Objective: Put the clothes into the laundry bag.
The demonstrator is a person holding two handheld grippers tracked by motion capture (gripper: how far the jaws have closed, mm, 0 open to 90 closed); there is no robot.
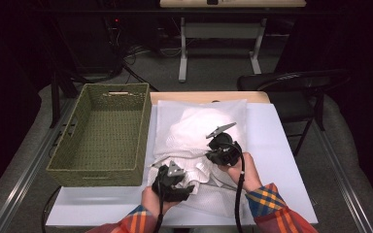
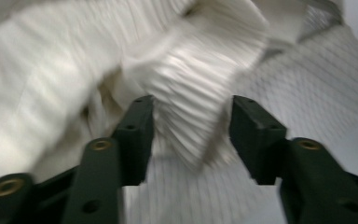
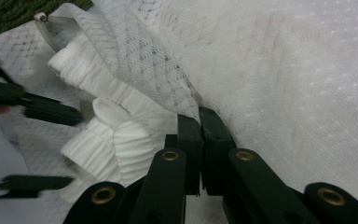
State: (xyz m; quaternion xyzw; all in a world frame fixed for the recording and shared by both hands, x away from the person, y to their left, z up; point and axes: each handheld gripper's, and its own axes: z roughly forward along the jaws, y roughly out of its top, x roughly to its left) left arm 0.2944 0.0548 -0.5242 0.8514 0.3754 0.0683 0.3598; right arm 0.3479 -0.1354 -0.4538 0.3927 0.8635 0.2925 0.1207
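Lab / recording workspace, not a home.

White-topped work table is sitting in a dim room w/ grey carpeted floor; surroundings are fading to black. Behind the table, a second desk w/ white metal legs is standing, & to the left of that desk cables are trailing across the floor toward dark equipment w/ a small red light. A black folding chair is standing just beside the table's far right corner. Metal rails are running along both long sides of the table. Woven green basket is resting on the table's left part, beside white laundry.
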